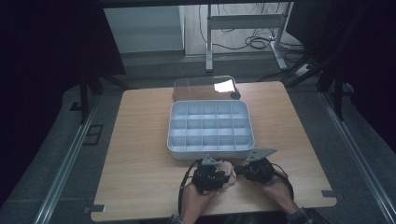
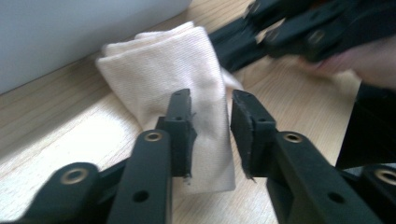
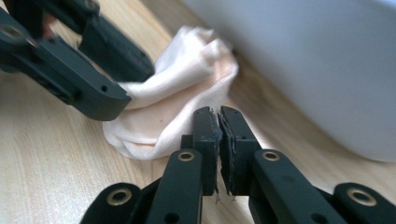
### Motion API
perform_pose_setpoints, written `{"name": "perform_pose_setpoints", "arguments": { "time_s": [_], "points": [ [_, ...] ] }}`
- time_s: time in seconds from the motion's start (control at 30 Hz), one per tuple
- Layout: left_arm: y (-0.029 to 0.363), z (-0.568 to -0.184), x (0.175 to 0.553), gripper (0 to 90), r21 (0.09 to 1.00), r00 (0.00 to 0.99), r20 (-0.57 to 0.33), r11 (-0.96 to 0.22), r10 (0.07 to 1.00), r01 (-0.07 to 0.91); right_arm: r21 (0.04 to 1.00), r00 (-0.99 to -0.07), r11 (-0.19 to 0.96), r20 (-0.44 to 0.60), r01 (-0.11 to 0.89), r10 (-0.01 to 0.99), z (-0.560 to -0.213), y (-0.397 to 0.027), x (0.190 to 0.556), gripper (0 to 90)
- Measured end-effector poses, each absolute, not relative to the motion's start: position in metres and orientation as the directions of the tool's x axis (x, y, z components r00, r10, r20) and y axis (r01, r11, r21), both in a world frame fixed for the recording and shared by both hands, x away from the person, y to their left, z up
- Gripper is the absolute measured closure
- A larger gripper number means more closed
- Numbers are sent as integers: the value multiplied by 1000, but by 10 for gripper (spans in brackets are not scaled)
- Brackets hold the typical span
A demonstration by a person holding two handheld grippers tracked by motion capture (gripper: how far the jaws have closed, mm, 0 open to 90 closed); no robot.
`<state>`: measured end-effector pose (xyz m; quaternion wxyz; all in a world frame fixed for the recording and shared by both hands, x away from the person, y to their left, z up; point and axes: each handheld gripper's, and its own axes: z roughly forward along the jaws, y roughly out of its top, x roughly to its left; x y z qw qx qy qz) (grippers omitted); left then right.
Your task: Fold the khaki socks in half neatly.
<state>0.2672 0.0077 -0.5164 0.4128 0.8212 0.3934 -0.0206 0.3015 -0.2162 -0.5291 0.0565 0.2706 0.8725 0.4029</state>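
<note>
A wooden table (image 1: 140, 154) carries a pale grey compartment tray (image 1: 210, 128) at its centre, with a clear lid (image 1: 201, 87) lying flat behind it, reaching the far edge. A folded cream cloth (image 1: 227, 173) lies on the bare strip between the tray's near wall and the table's near edge, just beside that wall. The left gripper (image 2: 211, 128) stands over the cloth with its jaws parted, a fold of cloth between them; whether the pads touch it cannot be told. The right gripper (image 3: 218, 140) rests at the cloth's edge, jaws pressed together with nothing visible between them. The two grippers are close together. Open tabletop lies to the left and right of the tray.
</note>
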Motion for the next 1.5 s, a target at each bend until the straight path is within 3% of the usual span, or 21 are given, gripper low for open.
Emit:
{"name": "perform_pose_setpoints", "arguments": {
  "time_s": [0.17, 0.37, 0.73, 1.17, 1.3, 1.5],
  "points": [
    [4, -516, 266, 613, 678, 698, -371, -336, 613, 654, 721, -850, 548, 106, 424, 517, -537, -209, 301, 866],
    [0, -521, 265, 619, 674, 711, -338, -368, 617, 640, 720, -852, 554, 101, 419, 514, -536, -211, 302, 847],
    [-2, -524, 264, 613, 681, 731, -301, -398, 612, 614, 785, -862, 479, 133, 393, 489, -501, -215, 303, 870],
    [3, -529, 257, 494, 741, 767, -291, -372, 572, 559, 764, -859, 500, 135, 408, 495, -525, -200, 307, 895],
    [16, -521, 259, 454, 749, 744, -284, -344, 605, 566, 765, -862, 507, 121, 397, 493, -525, -199, 306, 894],
    [40, -511, 273, 408, 760, 672, -203, -318, 712, 566, 769, -868, 507, 123, 390, 481, -526, -199, 307, 895]
  ]
}}
